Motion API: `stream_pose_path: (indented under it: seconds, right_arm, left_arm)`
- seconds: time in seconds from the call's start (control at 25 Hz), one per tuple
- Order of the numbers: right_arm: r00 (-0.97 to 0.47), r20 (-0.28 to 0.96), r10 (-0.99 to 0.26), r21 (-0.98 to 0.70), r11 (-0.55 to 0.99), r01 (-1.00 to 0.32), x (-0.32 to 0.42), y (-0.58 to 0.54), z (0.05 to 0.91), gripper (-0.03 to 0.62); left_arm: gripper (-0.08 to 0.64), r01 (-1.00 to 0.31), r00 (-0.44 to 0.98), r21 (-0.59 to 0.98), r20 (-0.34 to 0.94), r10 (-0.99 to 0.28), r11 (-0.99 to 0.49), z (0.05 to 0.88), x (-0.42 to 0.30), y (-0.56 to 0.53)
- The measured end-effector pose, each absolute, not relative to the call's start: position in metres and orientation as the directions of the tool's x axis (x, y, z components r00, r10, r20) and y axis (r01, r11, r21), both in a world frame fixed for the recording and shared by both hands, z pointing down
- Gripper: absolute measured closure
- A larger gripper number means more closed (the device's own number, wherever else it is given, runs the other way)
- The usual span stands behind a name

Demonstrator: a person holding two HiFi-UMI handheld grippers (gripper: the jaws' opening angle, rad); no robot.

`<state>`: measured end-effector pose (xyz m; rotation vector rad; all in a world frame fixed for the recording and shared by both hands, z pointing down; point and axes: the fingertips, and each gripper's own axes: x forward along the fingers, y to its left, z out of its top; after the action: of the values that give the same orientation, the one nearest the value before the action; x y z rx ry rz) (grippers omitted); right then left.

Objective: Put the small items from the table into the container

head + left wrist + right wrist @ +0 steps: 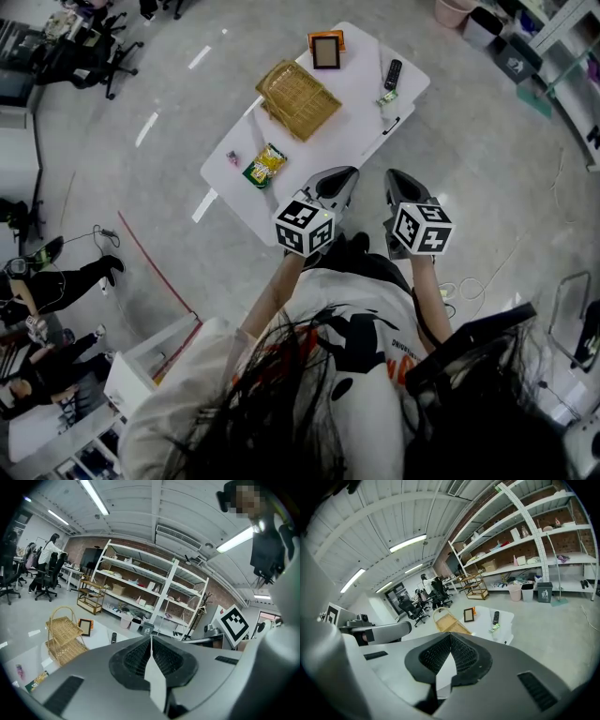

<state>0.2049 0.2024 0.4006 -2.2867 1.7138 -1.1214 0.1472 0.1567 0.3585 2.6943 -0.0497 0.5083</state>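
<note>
A white table [356, 70] stands ahead on the floor. On it lies a wicker basket [298, 98] with a handle, also in the left gripper view [63, 637] and the right gripper view [449, 623]. Small items lie around it: a green snack packet [266, 166], a tiny pink item [232, 158], a black remote [393, 74], a small green wrapper [387, 97] and a black pen [391, 125]. My left gripper [345, 174] [151, 637] and right gripper [396, 176] [450, 634] hover side by side short of the table's near edge, both shut and empty.
A framed picture [326, 51] with an orange card behind it stands at the table's far end. Office chairs [89, 56] and seated people are off to the left. Long shelving [154, 592] with bins lines the far wall. Cables [469, 286] lie on the floor at right.
</note>
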Motion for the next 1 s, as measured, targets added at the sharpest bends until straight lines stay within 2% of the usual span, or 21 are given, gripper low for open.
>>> stream_pose_path:
  seconds: [0.56, 1.0]
  right_arm:
    - [0.107, 0.547, -0.83, -0.482, -0.417, -0.771, 0.243, 0.181, 0.43, 0.578]
    - [0.06, 0.61, -0.79, -0.465, -0.419, -0.78, 0.288, 0.124, 0.489, 0.577]
  left_arm:
    - [0.549, -0.085, 0.907, 0.372, 0.413, 0.083, -0.924, 0.385, 0.189, 0.125]
    - [0.548, -0.056, 0.871, 0.386, 0.469, 0.144, -0.921, 0.438, 0.24, 0.07]
